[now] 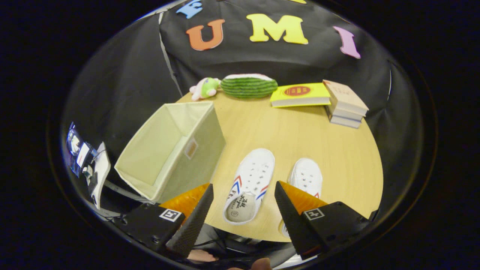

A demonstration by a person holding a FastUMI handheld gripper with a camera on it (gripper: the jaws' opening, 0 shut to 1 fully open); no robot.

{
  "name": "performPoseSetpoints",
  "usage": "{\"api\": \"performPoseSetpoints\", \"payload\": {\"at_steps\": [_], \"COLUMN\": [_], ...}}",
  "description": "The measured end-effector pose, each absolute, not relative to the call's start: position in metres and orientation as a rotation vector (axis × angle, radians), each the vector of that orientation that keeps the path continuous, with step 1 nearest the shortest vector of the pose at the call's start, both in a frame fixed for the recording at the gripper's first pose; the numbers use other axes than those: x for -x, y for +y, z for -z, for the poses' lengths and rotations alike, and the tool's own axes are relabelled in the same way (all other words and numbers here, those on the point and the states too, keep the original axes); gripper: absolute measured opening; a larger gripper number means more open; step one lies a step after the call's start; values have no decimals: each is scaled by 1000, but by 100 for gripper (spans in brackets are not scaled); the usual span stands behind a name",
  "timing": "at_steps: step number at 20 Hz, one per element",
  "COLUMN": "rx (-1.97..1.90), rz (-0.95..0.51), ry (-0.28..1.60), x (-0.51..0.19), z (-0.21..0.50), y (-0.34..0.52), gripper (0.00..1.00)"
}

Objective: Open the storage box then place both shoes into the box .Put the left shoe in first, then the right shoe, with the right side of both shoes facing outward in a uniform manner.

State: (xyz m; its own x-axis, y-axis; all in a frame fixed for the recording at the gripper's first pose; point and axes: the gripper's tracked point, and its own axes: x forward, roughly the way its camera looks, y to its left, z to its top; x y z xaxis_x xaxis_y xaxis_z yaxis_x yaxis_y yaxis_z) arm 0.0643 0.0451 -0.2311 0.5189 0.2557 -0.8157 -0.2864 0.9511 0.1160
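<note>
Gripper [243,195]: fingers spread wide apart, grasping nothing, held above the near edge of the round wooden table [337,150].
Left shoe [250,185]: white, with red and blue stripes on its side; lies between the two fingers, heel towards the near edge, toe pointing to the table's middle.
Right shoe [307,176]: white, just beside the left shoe, partly hidden behind one finger; toe also points away from the near edge.
Storage box [172,150]: pale fabric cube, open at the top, nothing visible inside; stands tilted in view at the table's edge, beyond the other finger and near the left shoe's toe without touching it.
Far edge of table: a yellow book [300,95] lying flat, touching a stack of books [345,105] beside it.
Far edge, further along: a green striped plush [248,87] and, just beside it, a small pink and green plush toy [204,89].
</note>
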Motion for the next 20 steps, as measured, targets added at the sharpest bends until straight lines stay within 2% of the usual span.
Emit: {"api": "performPoseSetpoints", "payload": {"at_steps": [6, 9, 10, 11, 15, 16, 19, 20], "rx": [-20, -24, -30, -41, -176, -205, -291, -318], "rz": [-261, -269, -267, -273, -277, -266, -234, -234], "ry": [1130, 1205, 1230, 1253, 1293, 1302, 1293, 1288], "x": [-84, -85, -83, -82, -81, -80, -81, -80], "z": [294, 319, 328, 337, 342, 345, 342, 341], "y": [27, 27, 28, 31, 45, 45, 45, 45], "gripper": [99, 90, 83, 80, 52, 34, 19, 9]}}
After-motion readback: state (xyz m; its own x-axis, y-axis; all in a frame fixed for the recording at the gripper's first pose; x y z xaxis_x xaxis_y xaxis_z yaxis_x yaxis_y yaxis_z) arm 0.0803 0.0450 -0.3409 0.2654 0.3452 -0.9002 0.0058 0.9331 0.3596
